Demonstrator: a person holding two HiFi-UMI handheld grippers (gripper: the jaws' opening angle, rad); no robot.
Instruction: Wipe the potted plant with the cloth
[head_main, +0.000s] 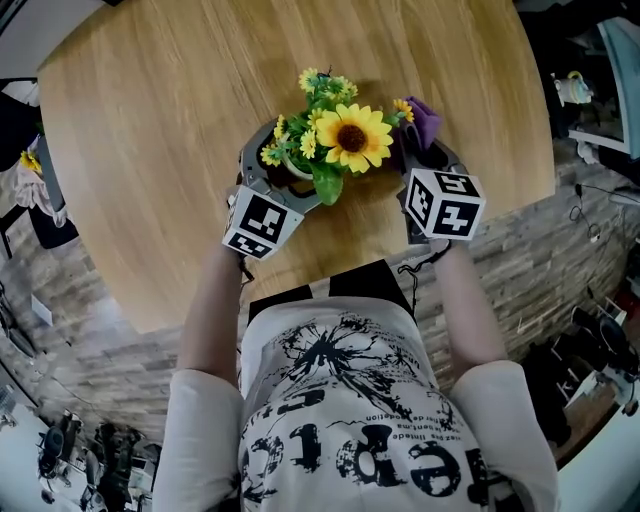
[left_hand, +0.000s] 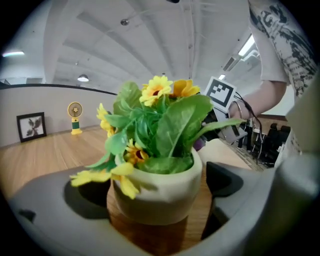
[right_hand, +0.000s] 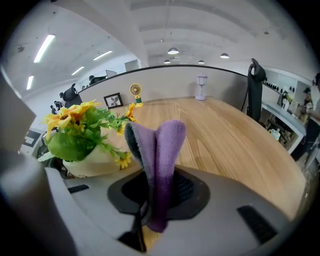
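The potted plant (head_main: 335, 140), yellow artificial sunflowers and green leaves in a cream pot (left_hand: 160, 187), stands on the round wooden table (head_main: 150, 120) near its front edge. My left gripper (head_main: 283, 170) is open, one jaw on each side of the pot, with a gap showing at both sides. My right gripper (head_main: 425, 147), just right of the plant, is shut on a folded purple cloth (right_hand: 160, 160). The cloth (head_main: 424, 120) sticks up past the jaws, close beside the flowers; whether it touches them I cannot tell.
The table's front edge runs just behind both grippers, against the person's torso. A small yellow fan (left_hand: 75, 117) and a framed picture (left_hand: 31, 126) stand at the table's far side, with a small lamp (right_hand: 201, 86) there too. Cluttered shelves and cables surround the table on the floor.
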